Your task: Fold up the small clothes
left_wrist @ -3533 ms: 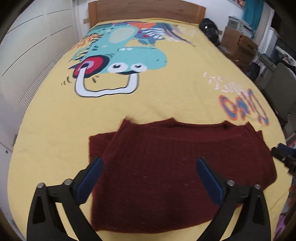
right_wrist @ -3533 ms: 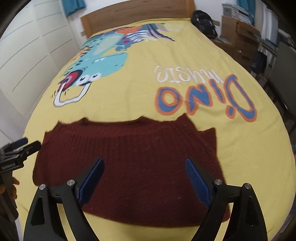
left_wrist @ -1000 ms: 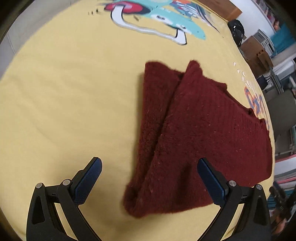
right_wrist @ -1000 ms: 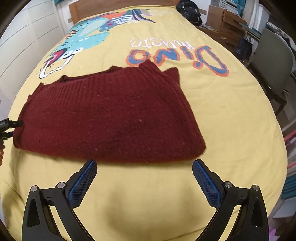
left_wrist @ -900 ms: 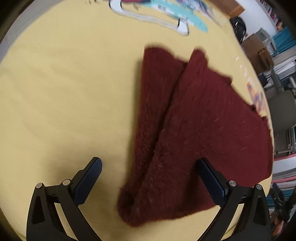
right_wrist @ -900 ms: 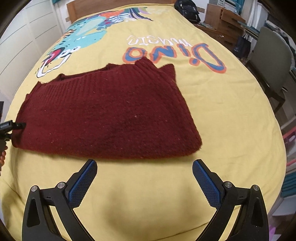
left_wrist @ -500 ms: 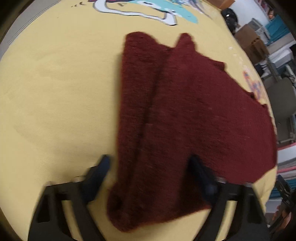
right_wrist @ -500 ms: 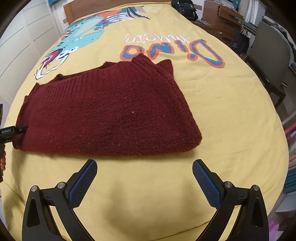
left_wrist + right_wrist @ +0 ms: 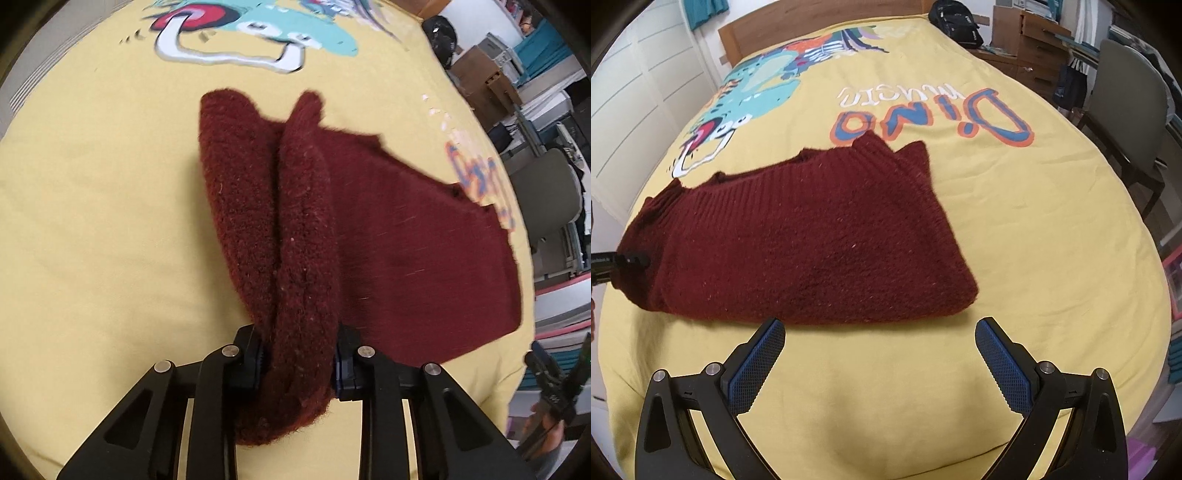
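Observation:
A dark red knitted sweater (image 9: 406, 251) lies folded on the yellow bed cover (image 9: 92, 221). My left gripper (image 9: 299, 358) is shut on the sweater's near left corner, and the fabric bunches up between its jaws. In the right wrist view the sweater (image 9: 812, 243) spreads across the bed, and the left gripper's tip (image 9: 628, 258) shows at its left end. My right gripper (image 9: 879, 350) is open and empty, just in front of the sweater's near edge, above bare cover.
The yellow cover (image 9: 1052, 240) carries a dinosaur print (image 9: 757, 85) and "Dino" lettering (image 9: 934, 114). A wooden headboard (image 9: 812, 18) is at the far end. A grey chair (image 9: 1126, 103) and drawers (image 9: 1034, 37) stand to the right of the bed.
My left gripper has moved forward onto the sweater's left corner and shut on it. My right gripper has stayed open and drawn slightly closer to the sweater's near edge.

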Action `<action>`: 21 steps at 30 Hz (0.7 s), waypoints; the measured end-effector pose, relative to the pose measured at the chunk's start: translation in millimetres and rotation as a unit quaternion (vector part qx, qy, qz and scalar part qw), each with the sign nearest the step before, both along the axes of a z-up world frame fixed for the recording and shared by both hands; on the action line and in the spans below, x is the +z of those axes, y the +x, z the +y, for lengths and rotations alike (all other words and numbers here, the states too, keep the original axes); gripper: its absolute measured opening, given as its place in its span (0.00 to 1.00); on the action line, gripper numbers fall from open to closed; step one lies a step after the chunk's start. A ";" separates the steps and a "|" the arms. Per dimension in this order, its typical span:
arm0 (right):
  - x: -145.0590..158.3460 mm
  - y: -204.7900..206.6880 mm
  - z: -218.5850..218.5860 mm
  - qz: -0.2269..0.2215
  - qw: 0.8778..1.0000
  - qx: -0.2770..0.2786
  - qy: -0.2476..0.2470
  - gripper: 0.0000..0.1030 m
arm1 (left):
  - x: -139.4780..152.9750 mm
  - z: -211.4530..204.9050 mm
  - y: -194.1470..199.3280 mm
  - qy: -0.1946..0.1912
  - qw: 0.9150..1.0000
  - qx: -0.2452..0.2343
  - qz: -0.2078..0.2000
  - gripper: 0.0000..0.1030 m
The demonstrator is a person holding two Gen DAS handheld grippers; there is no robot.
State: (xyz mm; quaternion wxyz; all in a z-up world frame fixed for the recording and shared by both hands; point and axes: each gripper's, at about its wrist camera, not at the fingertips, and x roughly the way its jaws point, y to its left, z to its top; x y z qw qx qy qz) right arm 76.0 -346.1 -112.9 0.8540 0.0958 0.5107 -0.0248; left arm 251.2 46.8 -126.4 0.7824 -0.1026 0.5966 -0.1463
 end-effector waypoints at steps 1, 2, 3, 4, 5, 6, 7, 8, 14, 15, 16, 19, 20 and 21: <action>1.4 -1.0 -4.0 -0.003 1.000 -0.002 0.003 1.00 | 7.5 -6.3 -0.2 -0.002 1.000 -0.004 -0.004 0.21; 2.3 -1.7 -7.7 -0.003 1.000 -0.004 0.006 1.00 | 15.0 -10.4 -0.9 -0.005 1.000 -0.009 -0.007 0.21; 3.2 -2.9 -10.9 -0.004 1.000 -0.006 0.009 1.00 | 24.0 -16.7 -0.2 -0.006 1.000 -0.014 -0.012 0.21; 4.7 -3.4 -16.0 -0.004 1.000 -0.008 0.013 1.00 | 31.5 -24.9 0.8 -0.010 1.000 -0.016 -0.017 0.21; 6.4 -4.2 -19.8 -0.006 1.000 -0.010 0.015 1.00 | 40.6 -34.6 2.0 -0.020 0.999 -0.020 -0.021 0.21; 8.0 -4.6 -23.4 -0.007 1.000 -0.010 0.015 1.00 | 46.0 -43.4 4.7 -0.031 0.999 -0.022 -0.024 0.20; 10.8 -5.2 -28.5 -0.009 1.000 -0.012 0.013 1.00 | 51.3 -52.1 7.8 -0.042 0.998 -0.024 -0.026 0.20; 13.1 -5.4 -33.2 -0.011 1.000 -0.013 0.012 1.00 | 57.7 -65.1 13.2 -0.048 0.998 -0.026 -0.029 0.20; 28.1 -8.1 -67.2 -0.026 0.999 -0.037 0.014 1.00 | 82.1 -153.0 19.9 -0.035 0.995 -0.078 -0.048 0.19; 30.1 -9.2 -72.4 -0.028 0.999 -0.043 0.014 1.00 | 79.7 -180.2 25.8 -0.035 0.994 -0.087 -0.048 0.18; 32.2 -10.8 -79.0 -0.031 0.998 -0.048 0.016 1.00 | 79.9 -191.5 26.5 -0.035 0.994 -0.094 -0.049 0.18; 33.4 -15.5 -90.2 -0.032 0.998 -0.057 0.019 1.00 | 82.1 -221.1 18.0 -0.038 0.991 -0.117 -0.049 0.18; 32.3 -16.6 -92.9 -0.030 0.998 -0.060 0.020 1.00 | 80.1 -230.4 16.5 -0.037 0.990 -0.124 -0.049 0.18; 30.5 -17.0 -95.2 -0.027 0.998 -0.061 0.021 1.00 | 77.3 -242.4 14.1 -0.036 0.989 -0.132 -0.048 0.18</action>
